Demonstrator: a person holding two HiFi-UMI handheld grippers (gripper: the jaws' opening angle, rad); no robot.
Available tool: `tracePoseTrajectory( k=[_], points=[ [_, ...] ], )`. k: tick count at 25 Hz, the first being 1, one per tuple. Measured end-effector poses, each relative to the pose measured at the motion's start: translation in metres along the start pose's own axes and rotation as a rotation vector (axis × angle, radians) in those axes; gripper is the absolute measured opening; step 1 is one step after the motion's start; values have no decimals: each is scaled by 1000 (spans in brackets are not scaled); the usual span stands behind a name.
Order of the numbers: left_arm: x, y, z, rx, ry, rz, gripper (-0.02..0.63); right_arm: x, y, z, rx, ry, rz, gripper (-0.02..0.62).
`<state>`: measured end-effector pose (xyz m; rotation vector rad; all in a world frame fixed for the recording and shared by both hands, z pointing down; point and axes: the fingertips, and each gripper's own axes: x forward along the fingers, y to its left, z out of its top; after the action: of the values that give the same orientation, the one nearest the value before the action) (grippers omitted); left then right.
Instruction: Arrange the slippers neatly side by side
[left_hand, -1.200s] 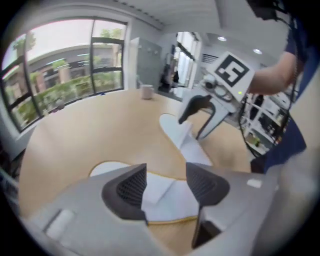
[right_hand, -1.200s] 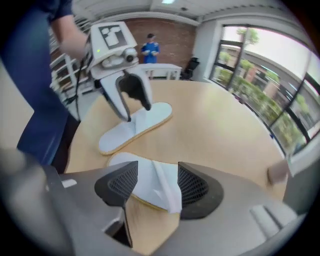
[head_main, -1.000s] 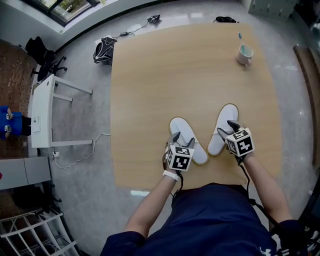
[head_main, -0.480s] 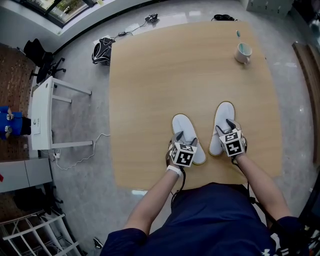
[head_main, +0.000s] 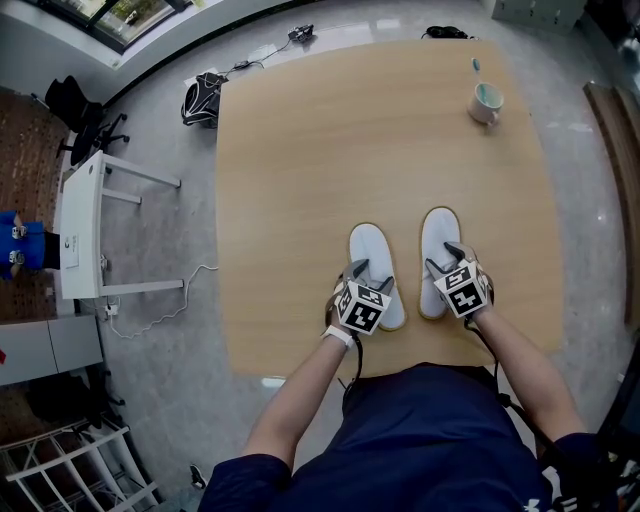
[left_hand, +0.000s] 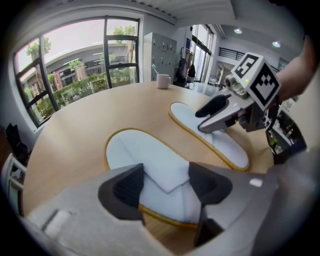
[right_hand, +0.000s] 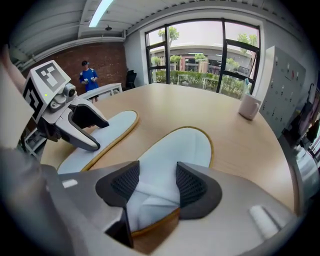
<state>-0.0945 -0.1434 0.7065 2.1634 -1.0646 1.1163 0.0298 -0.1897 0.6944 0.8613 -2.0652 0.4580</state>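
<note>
White, tan-rimmed slippers (head_main: 368, 250) side by side; left gripper (left_hand: 162, 187) just opened over one, right gripper (right_hand: 157, 187) pinching the other.

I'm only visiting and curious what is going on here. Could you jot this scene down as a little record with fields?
Place: wooden table, mug at its far corner
Footwear: left slipper and right slipper, flat, side by side, a gap between, nearly parallel
Left hand: left gripper over left slipper's heel end, jaws apart and just been opening, slipper between them
Right hand: right gripper, jaws pinching right slipper's upper
</note>
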Motion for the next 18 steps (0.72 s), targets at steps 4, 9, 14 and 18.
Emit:
tracePoseTrajectory(
  k=[4,9,14,18],
  points=[
    [1,-14,-1,54,18,-35,290,0,15,-2,-7,-2,7,241],
    [2,-21,1,105,25,-66,291,0,28,-1,-29,2,29,241],
    [5,-24,1,144,40,-89,291,1,35,-4,-38,6,42,239],
    [5,-25,1,141,40,-88,291,0,41,-5,-45,11,51,239]
  ],
)
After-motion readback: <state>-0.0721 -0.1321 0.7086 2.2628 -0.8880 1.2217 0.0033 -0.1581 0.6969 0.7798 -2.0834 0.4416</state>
